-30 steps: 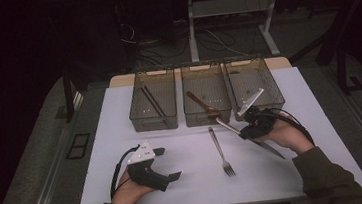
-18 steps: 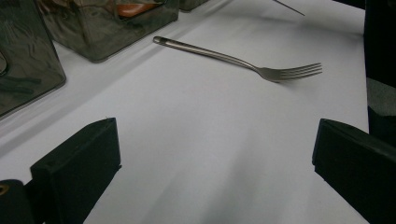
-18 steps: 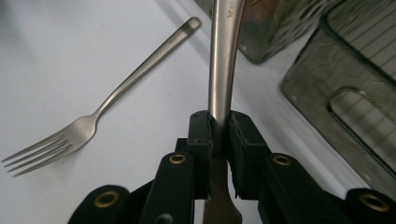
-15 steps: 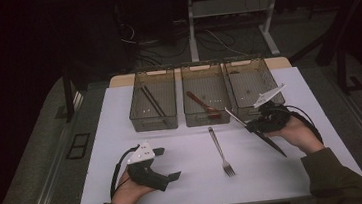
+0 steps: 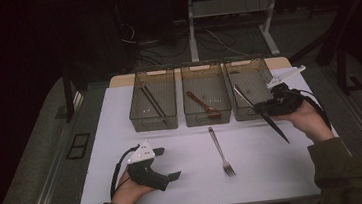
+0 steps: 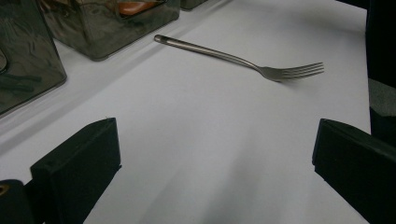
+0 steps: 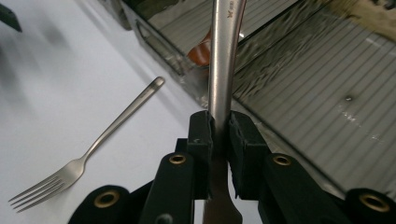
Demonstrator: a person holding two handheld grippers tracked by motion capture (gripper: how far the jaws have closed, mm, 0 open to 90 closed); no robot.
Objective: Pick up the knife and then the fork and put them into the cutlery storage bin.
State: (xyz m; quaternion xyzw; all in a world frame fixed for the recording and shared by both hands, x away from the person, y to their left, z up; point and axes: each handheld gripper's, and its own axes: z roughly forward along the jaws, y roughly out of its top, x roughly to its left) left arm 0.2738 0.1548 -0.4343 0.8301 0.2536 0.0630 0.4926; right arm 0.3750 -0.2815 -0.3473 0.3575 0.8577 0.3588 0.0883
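My right gripper (image 5: 268, 107) is shut on a long metal knife (image 5: 276, 127), held in the air at the front right corner of the right bin (image 5: 246, 71). The knife slants, its far end over that bin and its near end over the table. In the right gripper view the pads (image 7: 203, 135) clamp the knife (image 7: 224, 56) and the bin's ribbed floor (image 7: 322, 98) lies beyond. A steel fork (image 5: 220, 151) lies on the white table, tines toward me. My left gripper (image 5: 169, 163) rests open on the table at the front left, and the fork (image 6: 243, 60) lies ahead of its jaws.
Three clear bins stand in a row at the back. The left bin (image 5: 138, 117) holds dark chopsticks (image 5: 153, 100), the middle bin (image 5: 208, 120) a wooden spoon (image 5: 203, 105). The white table top (image 5: 256, 175) ends close to my forearms.
My right gripper has risen and moved right and away from me with the knife, from above the table to the right bin's front corner. The left gripper and the fork have stayed put.
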